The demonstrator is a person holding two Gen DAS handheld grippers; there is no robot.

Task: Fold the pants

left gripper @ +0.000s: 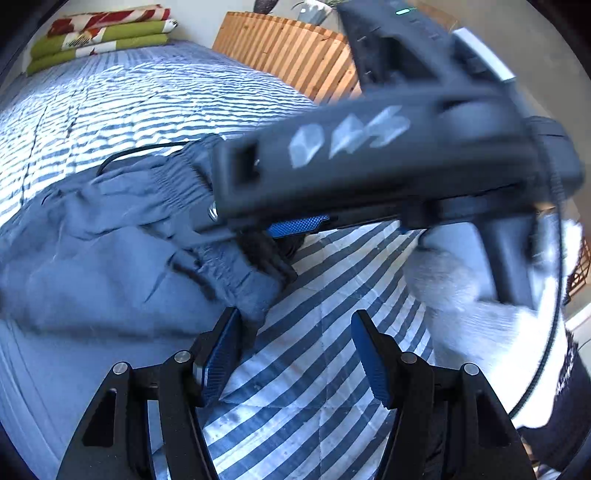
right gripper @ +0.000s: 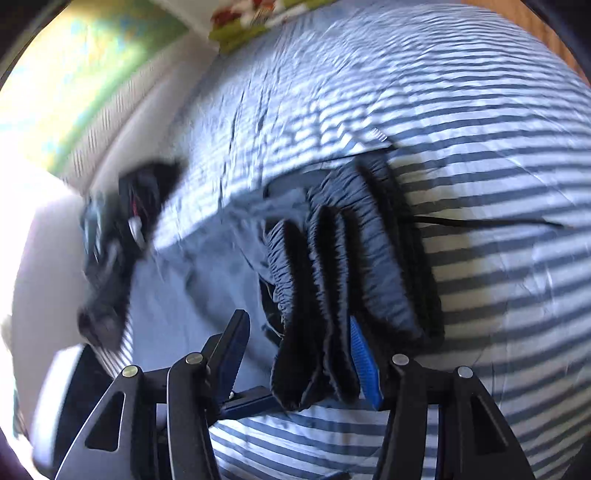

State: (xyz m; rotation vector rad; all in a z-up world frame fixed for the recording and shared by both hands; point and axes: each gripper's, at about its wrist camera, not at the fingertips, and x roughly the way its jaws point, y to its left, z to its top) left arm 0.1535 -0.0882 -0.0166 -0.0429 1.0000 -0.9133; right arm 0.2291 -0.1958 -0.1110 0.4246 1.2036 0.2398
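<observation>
Nearest in the left wrist view: left gripper (left gripper: 295,354) spread wide, nothing between the blue pads, only striped bedsheet (left gripper: 314,369) showing in the gap. Tip of its left finger (left gripper: 225,343) sat right at the edge of the grey-blue pants (left gripper: 110,266), touching or just shy of it (too blurry to call). Rest of the pants spread off to the left of those tongs, bunched and wrinkled, elastic waistband (left gripper: 184,173) further up with a thin black drawstring (left gripper: 140,151) trailing onto the sheet.

Just beyond that, right gripper (left gripper: 295,227) came across the frame from the right, held in a white-gloved hand (left gripper: 461,295), one blue pad down at the waistband fabric.

From the right wrist view: right gripper (right gripper: 295,354) parted fairly wide, gathered waistband (right gripper: 332,277) bunched in folds between the fingers, pressed up against the right blue pad (right gripper: 364,365), gap left on the other side. So not really clamped, more like cloth sitting in open tongs. Pant fabric (right gripper: 192,277) stretched away to the left, drawstring (right gripper: 480,221) running off to the right over the stripes.

Farther back: folded green and red blankets (left gripper: 99,33) at the head of the bed, slatted wooden panel (left gripper: 288,51) beside them.
</observation>
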